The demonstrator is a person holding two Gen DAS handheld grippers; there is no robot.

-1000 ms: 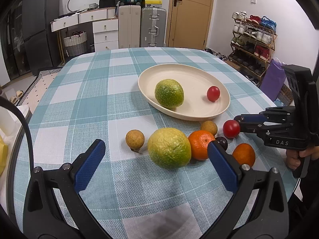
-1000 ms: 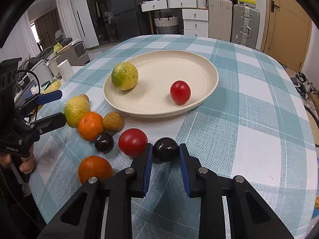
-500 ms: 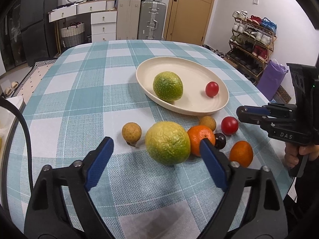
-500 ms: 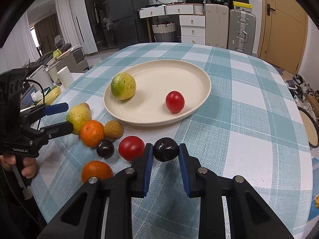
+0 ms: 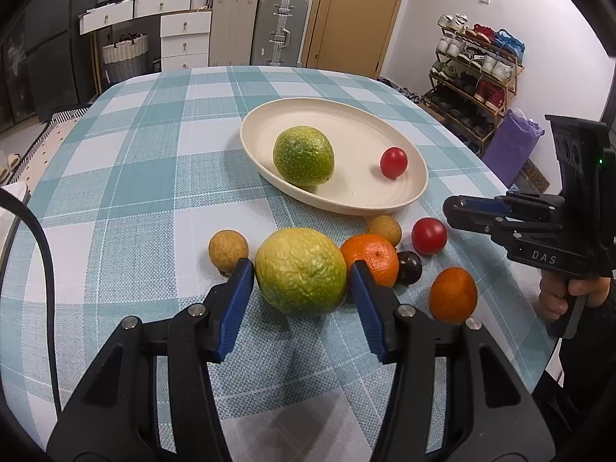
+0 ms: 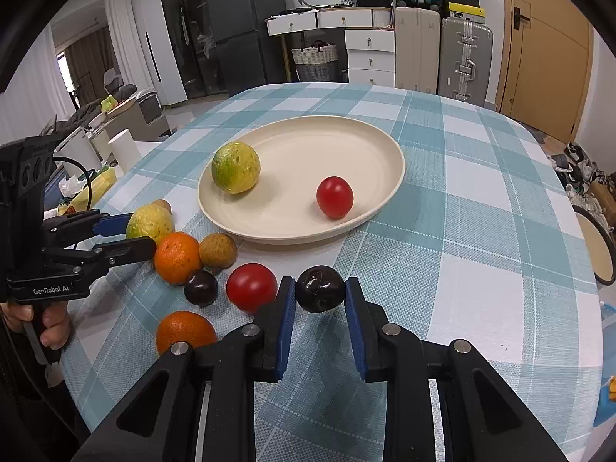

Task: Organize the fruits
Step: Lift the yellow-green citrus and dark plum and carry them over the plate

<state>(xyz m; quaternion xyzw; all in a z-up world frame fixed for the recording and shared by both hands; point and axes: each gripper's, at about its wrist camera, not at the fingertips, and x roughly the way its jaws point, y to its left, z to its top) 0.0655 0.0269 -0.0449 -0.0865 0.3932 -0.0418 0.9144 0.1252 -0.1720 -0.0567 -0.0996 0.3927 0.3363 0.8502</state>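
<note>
Your left gripper [image 5: 302,283] is closing its jaws around the big yellow-green citrus [image 5: 301,272], which sits on the checked tablecloth [image 5: 127,177] between the blue pads, with a brown fruit [image 5: 228,251] to its left and an orange [image 5: 371,258] touching its right. Your right gripper [image 6: 320,300] is clamped tight on a dark plum [image 6: 319,288], just beside a red tomato [image 6: 251,287]. The cream plate [image 6: 369,146] beyond holds a green citrus [image 6: 235,167] and a second tomato [image 6: 334,197], well apart.
</note>
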